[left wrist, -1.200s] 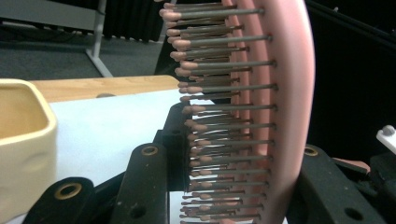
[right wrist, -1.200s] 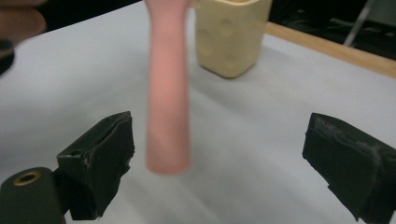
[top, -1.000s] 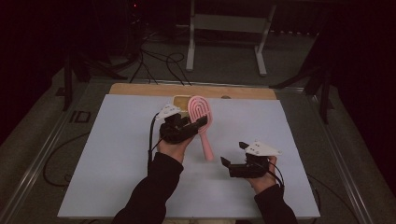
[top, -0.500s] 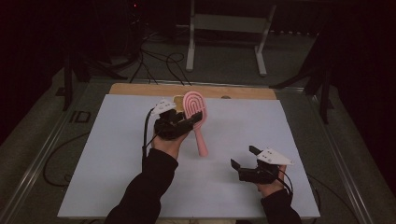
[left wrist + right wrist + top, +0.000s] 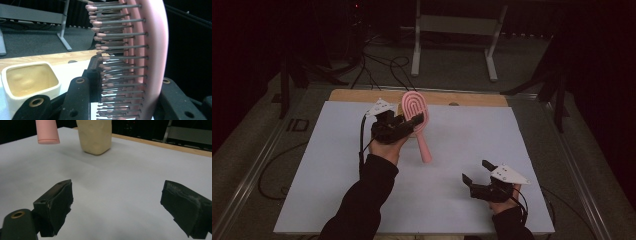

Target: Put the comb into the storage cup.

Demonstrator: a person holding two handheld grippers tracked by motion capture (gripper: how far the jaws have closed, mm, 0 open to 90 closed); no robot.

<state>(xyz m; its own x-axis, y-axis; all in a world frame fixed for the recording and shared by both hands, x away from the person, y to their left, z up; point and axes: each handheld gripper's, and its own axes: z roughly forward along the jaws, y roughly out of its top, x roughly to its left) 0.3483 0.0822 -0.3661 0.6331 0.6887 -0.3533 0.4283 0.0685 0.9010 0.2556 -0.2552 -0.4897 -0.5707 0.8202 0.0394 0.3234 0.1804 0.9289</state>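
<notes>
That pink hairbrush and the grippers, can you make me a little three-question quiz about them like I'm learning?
1. True or false: the left gripper is shut on the hairbrush.
2. Which way does the hairbrush handle point? A: up at the ceiling. B: down toward the white table. C: flat on the table.
3. Fill in: the right gripper has its jaws ____ with nothing between them.

Key: 1 true. 2 B. 3 open.
</notes>
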